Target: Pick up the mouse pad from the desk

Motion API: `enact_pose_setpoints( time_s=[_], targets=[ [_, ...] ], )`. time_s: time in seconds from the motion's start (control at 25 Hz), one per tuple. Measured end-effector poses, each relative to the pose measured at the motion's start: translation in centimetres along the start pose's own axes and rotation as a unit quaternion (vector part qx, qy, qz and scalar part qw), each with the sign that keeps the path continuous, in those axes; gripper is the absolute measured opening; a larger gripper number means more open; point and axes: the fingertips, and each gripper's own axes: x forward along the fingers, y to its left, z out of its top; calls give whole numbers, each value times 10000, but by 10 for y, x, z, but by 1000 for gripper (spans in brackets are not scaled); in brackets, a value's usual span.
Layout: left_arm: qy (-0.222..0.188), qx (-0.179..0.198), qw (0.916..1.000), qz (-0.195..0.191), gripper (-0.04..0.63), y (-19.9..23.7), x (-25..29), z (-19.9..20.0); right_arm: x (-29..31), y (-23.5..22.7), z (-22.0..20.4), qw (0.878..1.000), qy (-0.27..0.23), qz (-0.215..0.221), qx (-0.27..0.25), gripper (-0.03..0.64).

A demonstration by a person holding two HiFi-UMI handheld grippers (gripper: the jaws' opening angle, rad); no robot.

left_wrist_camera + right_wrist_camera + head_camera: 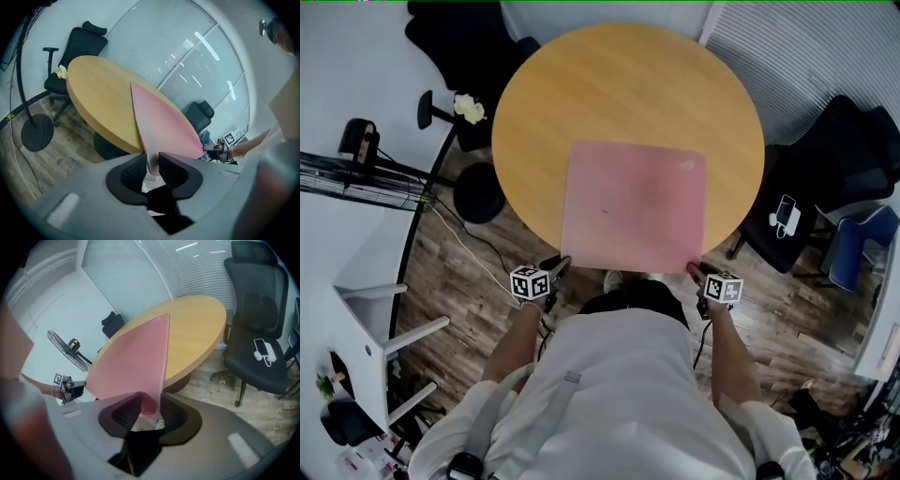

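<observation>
Head view: the mouse pad (633,206), likely light and floppy, overhangs the surface's (619,84) near edge, left claw (562,265) and right claw (693,270) each pinched on a near corner, sensible holds.

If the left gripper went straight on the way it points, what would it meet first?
The mouse pad, whose corner the left gripper already pinches; beyond that, probably the round table at its near edge.

wood floor (773,305), black office chair (255,341), ribbed window wall (154,268)
</observation>
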Motion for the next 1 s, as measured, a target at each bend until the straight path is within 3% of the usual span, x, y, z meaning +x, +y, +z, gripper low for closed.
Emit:
enact_pose_setpoints(
  time_s=[0.12,0.2,0.48,1.0],
  targets=[
    [-61,53,10000,-14,38,-1,-2,3,-5,-5,2,9998,-88,-128,-100,48],
    [-32,124,9999,-33,25,-2,-3,3,-7,-5,3,9996,-105,-157,-193,26],
    [-71,227,9997,-25,19,-5,-7,7,-15,2,7,9990,-194,-164,-359,20],
    [-577,311,9976,-209,15,-21,-18,27,-31,16,24,9967,-662,-42,-478,18]
  ],
)
